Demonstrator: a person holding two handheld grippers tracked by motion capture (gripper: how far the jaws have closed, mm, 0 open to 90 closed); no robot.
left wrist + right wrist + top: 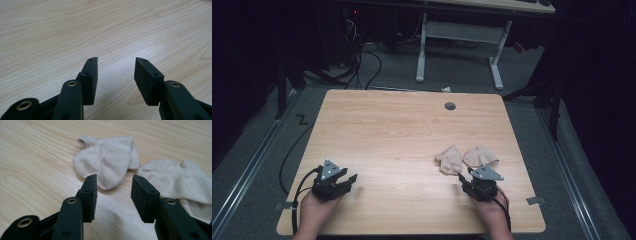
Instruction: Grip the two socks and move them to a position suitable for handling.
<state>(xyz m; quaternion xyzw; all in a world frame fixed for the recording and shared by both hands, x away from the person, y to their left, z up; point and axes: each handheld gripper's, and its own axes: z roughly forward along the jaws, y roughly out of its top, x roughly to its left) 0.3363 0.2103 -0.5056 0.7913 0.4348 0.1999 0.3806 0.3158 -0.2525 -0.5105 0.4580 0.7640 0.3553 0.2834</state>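
**Two beige socks lie ahead of the open right claw**

Two small beige ankle socks lie on the light wooden desk (412, 130), near its right front part. In the high view the left sock (450, 159) and the right sock (481, 156) sit side by side, touching or very nearly so, their edges meeting near the middle of the pair. In the right gripper view the left sock (107, 162) lies with its long axis running diagonally: its cuff opening points away and to the left, its rounded toe end toward the camera. The right sock (180, 182) lies flat and somewhat crumpled, a small tab at its far edge; its near part is hidden behind the right-hand jaw, so which way it points cannot be told.

The right claw (475, 176) rests low over the desk just in front of the socks, held by a hand coming in from the bottom edge. Its jaws stand apart with nothing between them; in the right gripper view the right claw (113, 195) aims at the gap between the two socks, not touching either.

The left claw (343, 178) sits well apart from the socks, near the left front part of the desk, angled toward the right. In the left gripper view the left claw (116, 75) is open over bare wood, gripping nothing.
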